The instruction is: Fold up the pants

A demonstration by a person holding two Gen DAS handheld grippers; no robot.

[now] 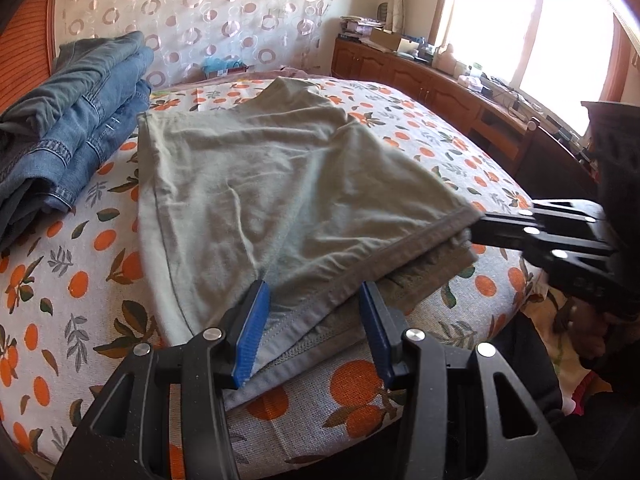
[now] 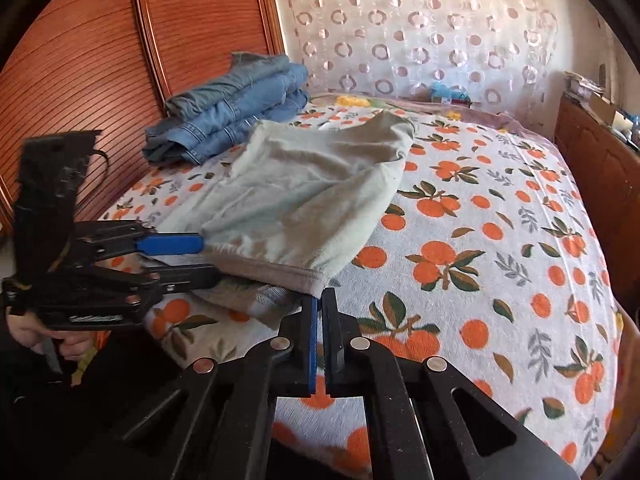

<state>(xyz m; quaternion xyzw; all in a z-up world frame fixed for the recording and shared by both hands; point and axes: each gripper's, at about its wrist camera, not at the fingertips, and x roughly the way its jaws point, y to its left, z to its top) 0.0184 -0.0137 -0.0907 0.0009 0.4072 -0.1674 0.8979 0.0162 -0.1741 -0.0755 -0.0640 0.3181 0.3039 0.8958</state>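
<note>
1. My right tongs (image 2: 320, 295) are closed, with their tips pinching the near corner of the pants' (image 1: 260, 168) hem. That corner is lifted a little off the layer below.
2. My left tongs (image 1: 314, 286) stand partly open at the other end of the same hem. The right camera shows one blue pad above the cloth and the other finger below it. I see the cloth running loose between them, not squeezed.
3. The pants are pale grey-green and lie on the bed cover (image 2: 480, 240), reaching from the near edge away toward the far end. The top layer sags between the two tongs, and a darker folded layer shows beneath it at the near edge.
4. A hand (image 2: 68, 344) grips the handle of the left tongs at the lower left of the right camera's view.
5. The bed cover is white with oranges and leaves printed on it.
6. A stack of folded jeans (image 1: 80, 120) sits to the left of the pants, near them, beside the reddish wooden panel (image 2: 80, 60).
7. Behind the bed hangs a curtain (image 2: 420, 40) with ring patterns. A wooden cabinet (image 1: 420, 80) with clutter on top runs along the right under a bright window (image 1: 540, 32).
</note>
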